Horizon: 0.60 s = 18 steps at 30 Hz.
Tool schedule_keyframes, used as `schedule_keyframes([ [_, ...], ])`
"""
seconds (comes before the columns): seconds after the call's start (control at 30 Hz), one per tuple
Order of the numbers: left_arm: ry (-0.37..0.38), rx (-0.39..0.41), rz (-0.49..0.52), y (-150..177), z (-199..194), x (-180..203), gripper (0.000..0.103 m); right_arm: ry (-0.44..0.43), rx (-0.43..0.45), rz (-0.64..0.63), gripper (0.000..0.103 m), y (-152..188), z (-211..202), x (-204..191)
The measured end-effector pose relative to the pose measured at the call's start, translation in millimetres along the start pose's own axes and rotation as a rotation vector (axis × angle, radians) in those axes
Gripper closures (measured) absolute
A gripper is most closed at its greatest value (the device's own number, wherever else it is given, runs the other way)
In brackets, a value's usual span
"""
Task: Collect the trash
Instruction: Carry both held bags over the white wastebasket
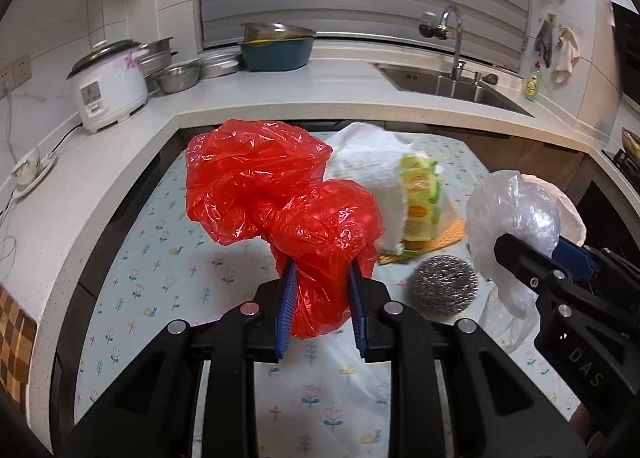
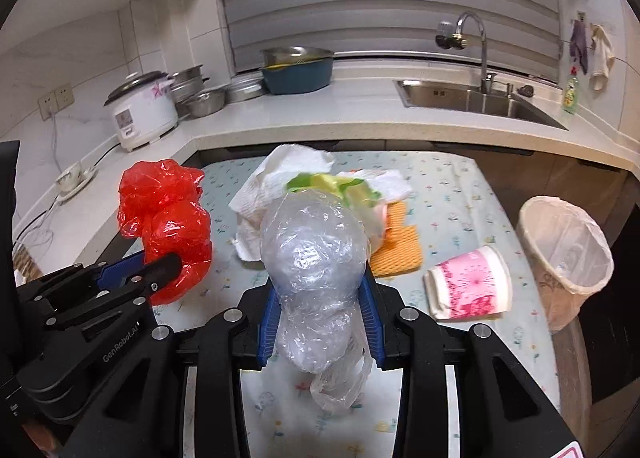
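My left gripper is shut on a crumpled red plastic bag and holds it above the flowered tablecloth. My right gripper is shut on a crumpled clear plastic bag, also lifted. Each gripper shows in the other's view: the right one with the clear bag, the left one with the red bag. A bin lined with a pale bag stands at the table's right edge, open.
On the table lie white paper towels, a green-yellow wrapper, an orange cloth, a steel scourer and a pink paper cup on its side. Behind are the counter, a rice cooker, pots and the sink.
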<state>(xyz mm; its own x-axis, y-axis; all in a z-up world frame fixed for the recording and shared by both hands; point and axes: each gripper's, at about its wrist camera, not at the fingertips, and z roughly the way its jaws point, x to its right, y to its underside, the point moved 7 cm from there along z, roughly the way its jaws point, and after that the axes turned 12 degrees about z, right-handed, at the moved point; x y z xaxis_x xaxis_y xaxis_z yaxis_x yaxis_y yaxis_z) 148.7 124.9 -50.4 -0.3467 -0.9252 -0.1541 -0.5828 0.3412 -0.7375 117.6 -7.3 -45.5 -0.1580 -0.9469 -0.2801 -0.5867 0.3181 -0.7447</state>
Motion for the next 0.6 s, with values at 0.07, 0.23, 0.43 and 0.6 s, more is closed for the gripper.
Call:
schedule_keyframes([
  [0.07, 0.025, 0.025, 0.03, -12, -6, 22, 0.08, 0.028, 0.029, 0.024, 0.069, -9, -12, 22],
  [0.23, 0.103, 0.065, 0.105, -42, -10, 81, 0.08, 0.1, 0.09, 0.077, 0.069, -29, -36, 80],
  [0.43, 0.198, 0.096, 0.2, -73, -2, 157, 0.08, 0.197, 0.138, 0.15, 0.068, -48, -51, 151],
  [0.6, 0.269, 0.099, 0.266, -92, 14, 213, 0.08, 0.255, 0.153, 0.228, 0.068, -58, -51, 210],
])
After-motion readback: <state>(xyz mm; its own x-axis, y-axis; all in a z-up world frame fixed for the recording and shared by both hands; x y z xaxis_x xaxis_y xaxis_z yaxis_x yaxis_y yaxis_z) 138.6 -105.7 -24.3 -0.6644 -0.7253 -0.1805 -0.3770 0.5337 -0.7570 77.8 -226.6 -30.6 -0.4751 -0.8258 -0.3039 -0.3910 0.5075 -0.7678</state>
